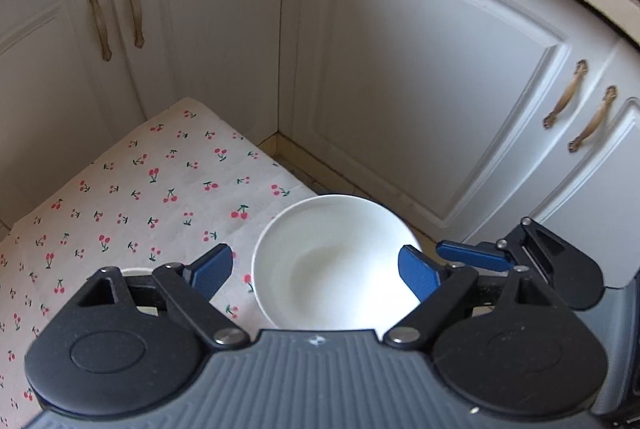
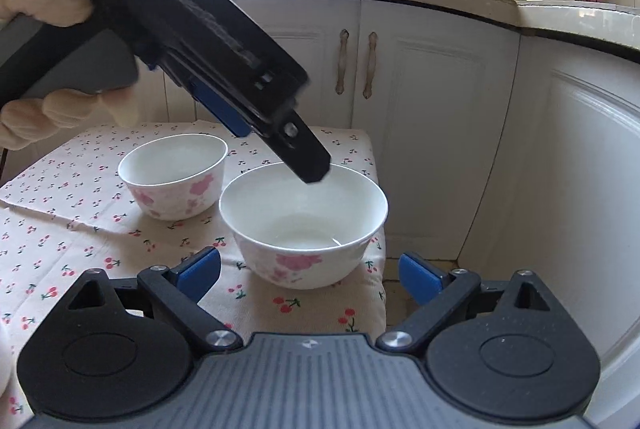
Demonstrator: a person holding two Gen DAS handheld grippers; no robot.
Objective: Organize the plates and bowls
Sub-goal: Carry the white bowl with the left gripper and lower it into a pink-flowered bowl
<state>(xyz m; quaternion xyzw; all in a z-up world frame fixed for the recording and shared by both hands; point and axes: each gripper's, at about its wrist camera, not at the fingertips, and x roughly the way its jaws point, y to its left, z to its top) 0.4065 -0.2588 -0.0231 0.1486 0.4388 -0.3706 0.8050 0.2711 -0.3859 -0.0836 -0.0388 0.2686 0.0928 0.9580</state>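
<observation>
1. While the left gripper [image 1: 316, 271] hung over the near bowl [image 2: 303, 225], its jaws stood spread, one finger seemingly dipping inside the rim, probably for a rim pinch.
2. Nearer the camera than that bowl, the right gripper [image 2: 309, 275] waited, jaws also spread, holding nothing.
3. Both the near bowl and the far bowl [image 2: 173, 176] behind it sat empty on the cherry-print cloth [image 2: 60, 229], apart, unstacked.
</observation>
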